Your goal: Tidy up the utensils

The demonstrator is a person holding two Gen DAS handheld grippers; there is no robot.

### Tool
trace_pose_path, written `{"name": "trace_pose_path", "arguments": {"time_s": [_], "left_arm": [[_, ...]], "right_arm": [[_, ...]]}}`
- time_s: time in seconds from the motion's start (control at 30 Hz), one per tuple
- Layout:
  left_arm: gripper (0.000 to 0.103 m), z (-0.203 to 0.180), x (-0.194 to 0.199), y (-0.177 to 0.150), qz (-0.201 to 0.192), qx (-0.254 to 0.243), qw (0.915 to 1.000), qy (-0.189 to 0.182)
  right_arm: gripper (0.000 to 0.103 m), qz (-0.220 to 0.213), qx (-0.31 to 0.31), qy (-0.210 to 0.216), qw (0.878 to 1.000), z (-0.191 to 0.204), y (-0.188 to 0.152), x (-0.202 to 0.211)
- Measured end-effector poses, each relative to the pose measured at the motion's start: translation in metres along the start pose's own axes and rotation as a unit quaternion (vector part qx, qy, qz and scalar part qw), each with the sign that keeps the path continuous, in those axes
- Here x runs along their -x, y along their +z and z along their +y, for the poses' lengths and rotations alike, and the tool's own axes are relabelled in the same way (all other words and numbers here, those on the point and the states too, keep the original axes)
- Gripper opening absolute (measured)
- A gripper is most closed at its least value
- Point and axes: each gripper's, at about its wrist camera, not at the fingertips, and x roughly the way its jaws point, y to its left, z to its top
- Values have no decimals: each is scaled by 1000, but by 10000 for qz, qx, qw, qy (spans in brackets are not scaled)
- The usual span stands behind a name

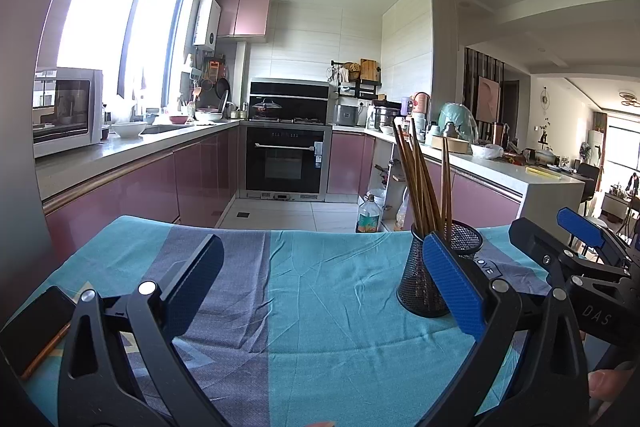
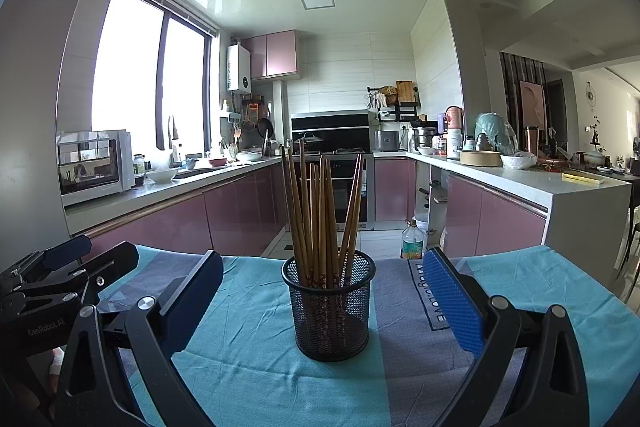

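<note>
Through the left wrist camera I see my left gripper (image 1: 320, 279) with its fingers (image 1: 454, 287) spread wide and nothing between them, above the desk (image 1: 328, 307) with its teal and grey striped cloth. The black mesh holder (image 1: 436, 267) stands upright right of centre in the frame, partly behind the blue pad of the right-hand finger, and a bundle of brown chopsticks (image 1: 420, 183) stands in it, leaning a little apart at the tops. At the right edge of the frame the right gripper (image 1: 560, 235) shows from the side, its two tips apart. A dark phone (image 1: 34, 327) lies on the cloth at the lower left corner. Something pale sits at the lower right edge, maybe a fingertip, but it is too blurred for me to be sure.

Through the right wrist camera I see my right gripper (image 2: 324, 291) also spread wide, holding nothing. The mesh holder (image 2: 330, 303) stands at the centre of the frame, between the two fingers (image 2: 452, 303) but touching neither, and the chopsticks (image 2: 320, 211) rise from it in a loose fan. The left gripper (image 2: 80, 255) shows at the left edge of the frame, tips apart. Printed lettering (image 2: 432, 295) runs along a grey stripe of the cloth just right of the holder.
</note>
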Motion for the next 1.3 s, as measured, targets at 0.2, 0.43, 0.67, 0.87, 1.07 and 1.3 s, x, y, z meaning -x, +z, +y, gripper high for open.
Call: {"name": "trace_pose_path", "arguments": {"time_s": [0.2,0.43,0.67,0.87,1.07,1.3], "left_arm": [[98,0,0,0,-3,-8,10000,-4],[98,0,0,0,10,-1,10000,-11],[98,0,0,-1,21,0,10000,-11],[98,0,0,-1,19,0,10000,-11],[98,0,0,-1,23,1,10000,-11],[98,-1,1,-2,27,0,10000,-11]], "right_arm": [[97,1,-9,-3,10000,0,0,0],[97,0,-20,-12,10000,0,0,1],[97,1,-29,-14,10000,0,0,1],[97,-5,-35,-18,10000,0,0,0],[97,-9,-42,-30,10000,1,0,0],[97,-9,-49,-27,10000,2,0,-1]]}}
